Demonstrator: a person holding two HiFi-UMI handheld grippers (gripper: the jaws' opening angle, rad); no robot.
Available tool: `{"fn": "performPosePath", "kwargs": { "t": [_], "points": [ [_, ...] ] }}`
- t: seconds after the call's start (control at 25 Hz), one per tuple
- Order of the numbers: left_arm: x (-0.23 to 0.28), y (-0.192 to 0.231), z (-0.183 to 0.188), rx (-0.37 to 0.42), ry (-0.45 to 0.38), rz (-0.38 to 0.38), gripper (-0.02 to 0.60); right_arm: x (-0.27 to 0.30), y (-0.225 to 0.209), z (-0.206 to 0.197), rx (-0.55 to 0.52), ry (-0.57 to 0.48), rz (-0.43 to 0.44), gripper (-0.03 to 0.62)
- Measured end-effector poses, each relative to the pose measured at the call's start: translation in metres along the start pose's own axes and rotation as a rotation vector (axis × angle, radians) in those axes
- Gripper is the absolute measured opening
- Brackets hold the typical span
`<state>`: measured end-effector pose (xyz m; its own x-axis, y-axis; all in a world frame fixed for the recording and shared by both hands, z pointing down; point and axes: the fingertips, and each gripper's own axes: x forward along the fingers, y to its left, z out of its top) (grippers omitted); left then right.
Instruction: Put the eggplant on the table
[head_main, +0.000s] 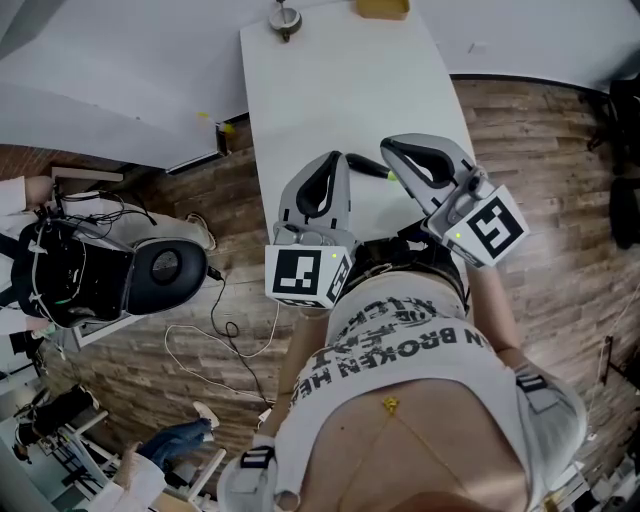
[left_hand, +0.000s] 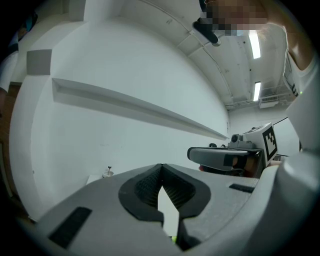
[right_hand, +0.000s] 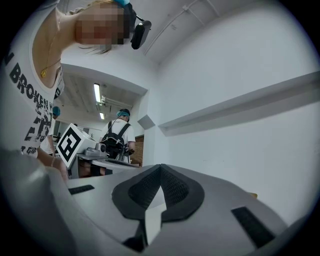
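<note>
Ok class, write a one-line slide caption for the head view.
From above: a person holds the left tool and right tool, both shut and empty, over the near end of a white table.

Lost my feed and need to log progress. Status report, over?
Left gripper and right gripper: jaws shut, empty. Likely the eggplant, dark and green-tipped, lying on the table between them. Nothing in the way.
</note>
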<state>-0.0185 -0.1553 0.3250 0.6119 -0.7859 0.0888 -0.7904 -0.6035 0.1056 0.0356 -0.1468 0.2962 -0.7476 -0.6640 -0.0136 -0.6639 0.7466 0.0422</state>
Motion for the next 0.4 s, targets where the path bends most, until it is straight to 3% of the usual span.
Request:
{"fn": "performPosePath", "kwargs": {
  "t": [0.4],
  "points": [
    [-0.010, 0.003, 0.002, 0.000, 0.002, 0.006, -0.002, 0.002, 0.008, 0.003, 0.030, 0.004, -0.007, 0.008]
  ]
}}
